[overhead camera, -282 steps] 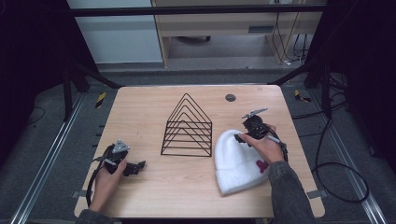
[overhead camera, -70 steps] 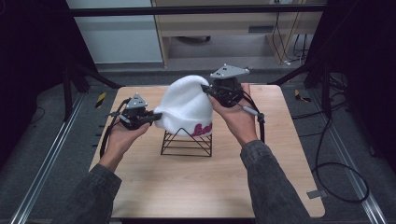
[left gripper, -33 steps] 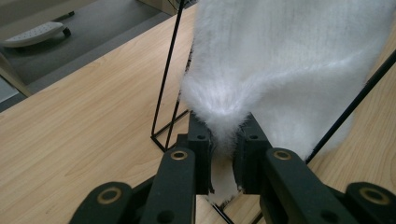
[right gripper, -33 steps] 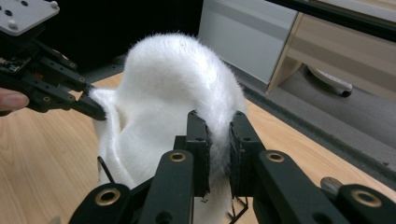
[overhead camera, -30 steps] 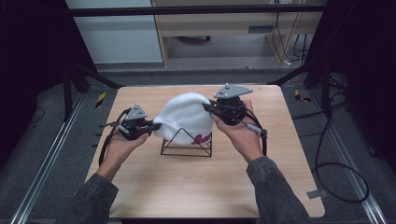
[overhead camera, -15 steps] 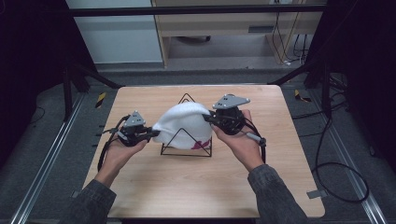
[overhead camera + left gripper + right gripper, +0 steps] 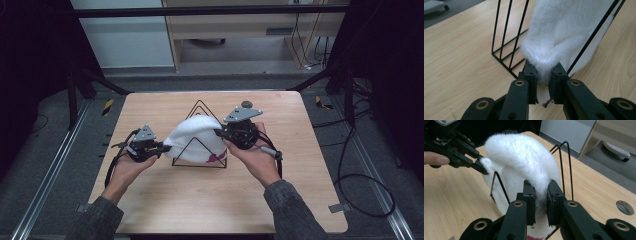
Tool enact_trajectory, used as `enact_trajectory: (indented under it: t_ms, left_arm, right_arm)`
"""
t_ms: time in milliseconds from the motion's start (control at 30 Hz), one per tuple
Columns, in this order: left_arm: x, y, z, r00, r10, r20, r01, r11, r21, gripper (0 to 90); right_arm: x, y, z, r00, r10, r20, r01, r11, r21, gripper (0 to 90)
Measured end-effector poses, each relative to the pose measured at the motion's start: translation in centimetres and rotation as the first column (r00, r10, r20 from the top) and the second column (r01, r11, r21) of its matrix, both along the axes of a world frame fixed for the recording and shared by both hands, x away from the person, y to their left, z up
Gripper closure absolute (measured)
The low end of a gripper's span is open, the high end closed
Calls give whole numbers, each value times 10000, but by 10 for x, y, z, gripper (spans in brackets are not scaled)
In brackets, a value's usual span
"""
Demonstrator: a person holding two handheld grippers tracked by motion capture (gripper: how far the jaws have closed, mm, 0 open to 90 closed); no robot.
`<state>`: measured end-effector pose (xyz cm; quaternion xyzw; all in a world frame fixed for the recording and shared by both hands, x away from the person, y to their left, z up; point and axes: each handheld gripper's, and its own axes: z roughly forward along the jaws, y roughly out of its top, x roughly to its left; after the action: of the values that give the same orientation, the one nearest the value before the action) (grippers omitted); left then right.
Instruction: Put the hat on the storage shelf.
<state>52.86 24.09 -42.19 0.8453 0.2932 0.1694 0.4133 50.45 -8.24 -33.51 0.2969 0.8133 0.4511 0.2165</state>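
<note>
White fluffy knitted hat hangs draped over the near end of the black wire triangular rack at the middle of the pale wooden table, stretched between the two grippers: the left gripper at the rack's 9 o'clock has its jaws clamped on one edge of the brim, and the right gripper at the rack's 3 o'clock is pinched on the opposite edge. The risk, as I judge it, is the rack itself; it is light wire standing free, so a pull that is stronger on one side could drag it sideways or tip it over. The fuzzy fabric may also snag on a wire peak and bunch instead of sliding down evenly. If one gripper lets go before the hat sits properly, the stretch could snap it off toward the other side. A small dark round disc at the rack's 1 o'clock lies well apart and seems out of harm's way
</note>
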Motion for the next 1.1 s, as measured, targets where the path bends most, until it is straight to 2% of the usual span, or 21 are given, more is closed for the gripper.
enact_trajectory:
  t_ms: [100, 233, 333, 767, 1100]
  left_arm:
    - [0, 0, -2, 10000, -22, -33, 22, 10000, 36, 785]
    - [1, 3, -5, 9998, -40, -209, 37, 9999, -148, 785]
    - [1, 1, -7, 9997, -89, -209, 90, 9999, 62, 784]
    - [3, 4, -21, 9980, -118, -618, 132, 9997, 216, 780]
    - [2, 5, -26, 9978, -76, -656, 96, 9995, 302, 777]
  right_arm:
    - [-1, 2, -2, 9999, 86, -92, -86, 10000, -16, 794]
    - [-1, 2, -3, 9997, 192, -149, -194, 9998, -110, 793]
    - [-1, 3, -4, 9995, 222, -226, -226, 9995, -204, 793]
    - [-1, 11, -11, 9978, 435, -492, -455, 9981, -415, 768]
    - [-4, 18, -12, 9962, 598, -628, -629, 9968, -490, 747]
